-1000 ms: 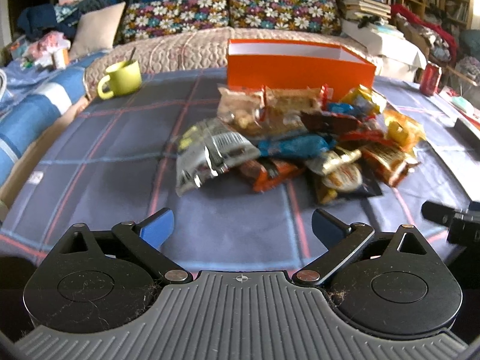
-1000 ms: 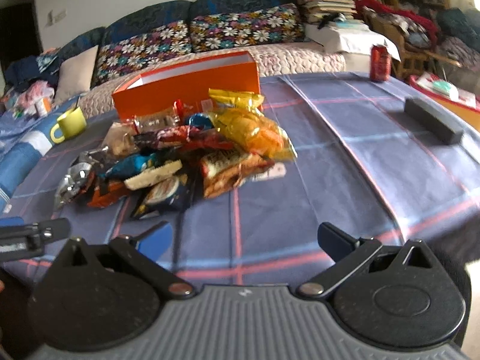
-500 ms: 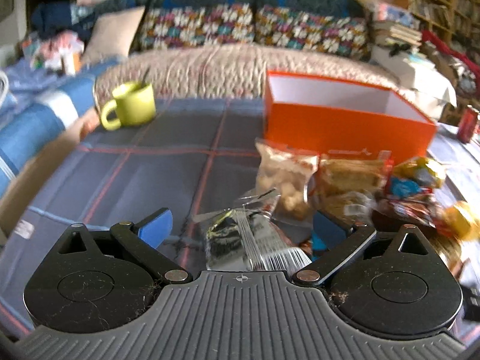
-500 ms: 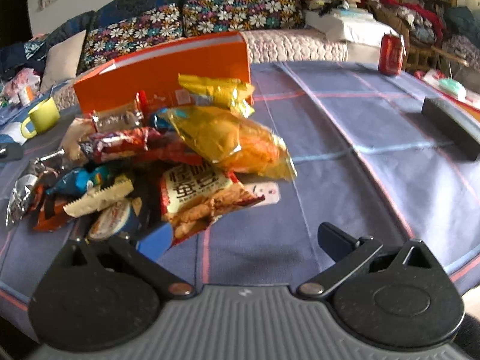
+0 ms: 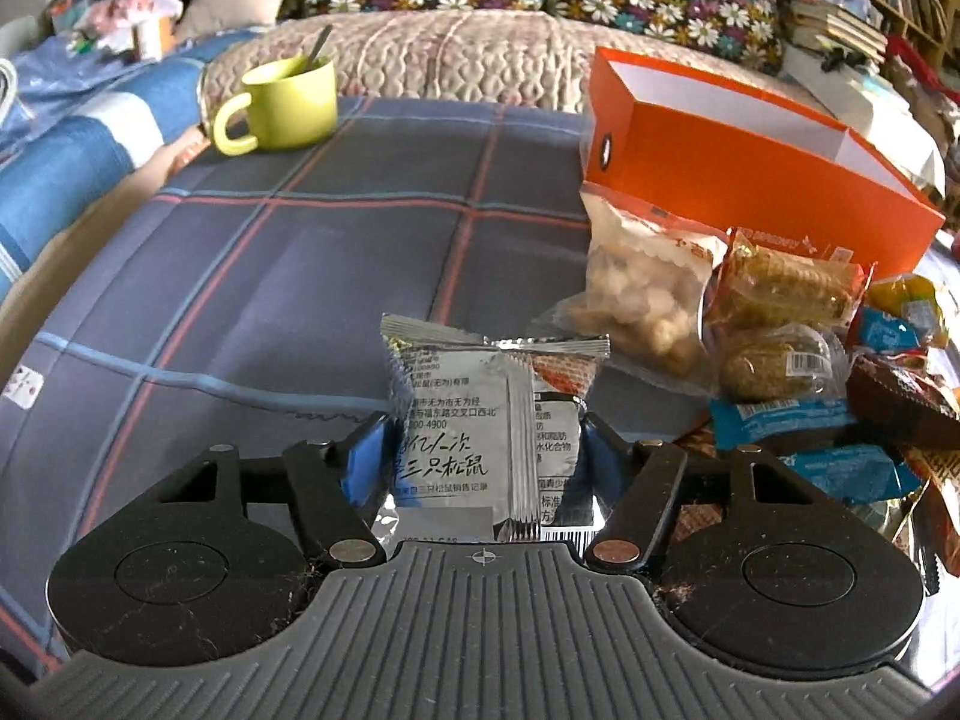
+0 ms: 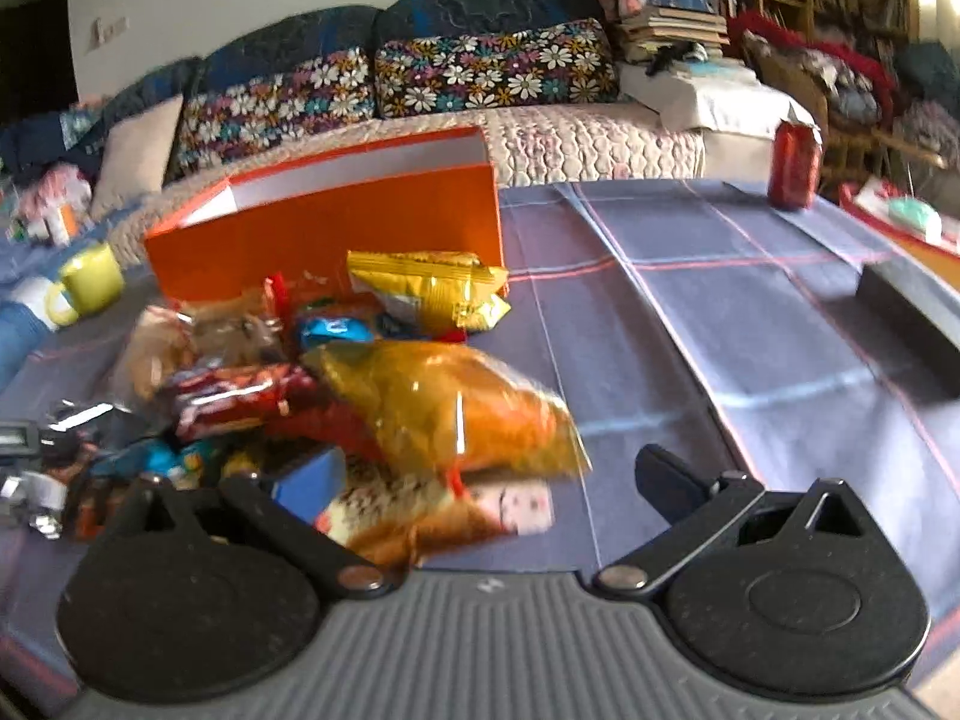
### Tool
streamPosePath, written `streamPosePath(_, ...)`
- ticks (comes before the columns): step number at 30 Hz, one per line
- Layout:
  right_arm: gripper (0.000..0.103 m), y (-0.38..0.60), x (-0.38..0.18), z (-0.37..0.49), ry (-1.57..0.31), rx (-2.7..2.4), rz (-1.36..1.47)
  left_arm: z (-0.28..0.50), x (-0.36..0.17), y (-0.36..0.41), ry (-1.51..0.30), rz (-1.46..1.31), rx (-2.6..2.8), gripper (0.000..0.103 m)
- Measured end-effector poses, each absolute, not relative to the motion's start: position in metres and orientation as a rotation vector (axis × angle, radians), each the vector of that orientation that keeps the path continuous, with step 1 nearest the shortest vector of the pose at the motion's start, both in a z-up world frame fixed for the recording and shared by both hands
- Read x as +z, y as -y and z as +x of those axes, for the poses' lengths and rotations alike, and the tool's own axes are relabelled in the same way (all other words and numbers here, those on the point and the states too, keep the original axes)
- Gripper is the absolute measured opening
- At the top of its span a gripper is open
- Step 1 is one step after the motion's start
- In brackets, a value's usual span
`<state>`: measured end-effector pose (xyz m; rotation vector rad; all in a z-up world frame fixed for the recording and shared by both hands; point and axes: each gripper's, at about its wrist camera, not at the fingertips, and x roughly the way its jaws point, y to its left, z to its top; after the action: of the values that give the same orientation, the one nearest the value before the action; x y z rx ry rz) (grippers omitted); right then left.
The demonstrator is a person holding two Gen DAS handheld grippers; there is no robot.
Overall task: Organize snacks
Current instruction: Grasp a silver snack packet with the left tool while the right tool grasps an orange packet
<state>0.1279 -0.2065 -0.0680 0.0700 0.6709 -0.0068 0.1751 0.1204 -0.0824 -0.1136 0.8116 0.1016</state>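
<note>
Our left gripper [image 5: 483, 450] is closing on the silver snack packet [image 5: 480, 420], whose lower part stands between the pads at the pile's edge. It looks light, crinkly and slippery, so we judge the flat middle the best hold. Our right gripper [image 6: 486, 480] gapes apart over the orange bag [image 6: 444, 402]; the orange box [image 5: 750, 162] shows only bare white inner walls.
</note>
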Motion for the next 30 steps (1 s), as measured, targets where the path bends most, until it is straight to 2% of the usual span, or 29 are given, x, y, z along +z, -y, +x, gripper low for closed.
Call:
streamPosePath(4, 0.103, 0.207, -0.083, 0.152, -0.716, 0.001, 0.042, 0.176, -0.083, -0.117, -0.807, -0.087, 0.098, 0.039)
streamPosePath(8, 0.103, 0.246, -0.086, 0.155, -0.721, -0.104, 0.139, 0.177, -0.082, -0.119, -0.800, -0.076, 0.086, 0.042)
streamPosePath(12, 0.103, 0.277, -0.088, 0.146, -0.768, -0.215, 0.107, 0.175, -0.079, -0.123, -0.790, -0.082, 0.083, 0.045)
streamPosePath(15, 0.103, 0.276, -0.076, 0.116, -0.736, -0.154, 0.155, 0.163, -0.070, -0.124, -0.737, -0.076, 0.076, 0.054)
streamPosePath(19, 0.103, 0.248, -0.064, 0.104, -0.685, -0.086, 0.105, 0.153, -0.056, -0.122, -0.698, -0.037, 0.096, 0.056)
streamPosePath(22, 0.103, 0.248, -0.045, 0.112, -0.632, -0.077, 0.120, 0.147, -0.049, -0.121, -0.673, -0.025, 0.093, 0.063)
streamPosePath(24, 0.103, 0.249, -0.036, 0.124, -0.595, -0.076, 0.096, 0.149, -0.051, -0.121, -0.677, -0.024, 0.101, 0.063)
streamPosePath(30, 0.102, 0.246, -0.074, 0.174, -0.715, -0.080, 0.070, 0.149, -0.065, -0.123, -0.723, -0.018, 0.115, 0.063)
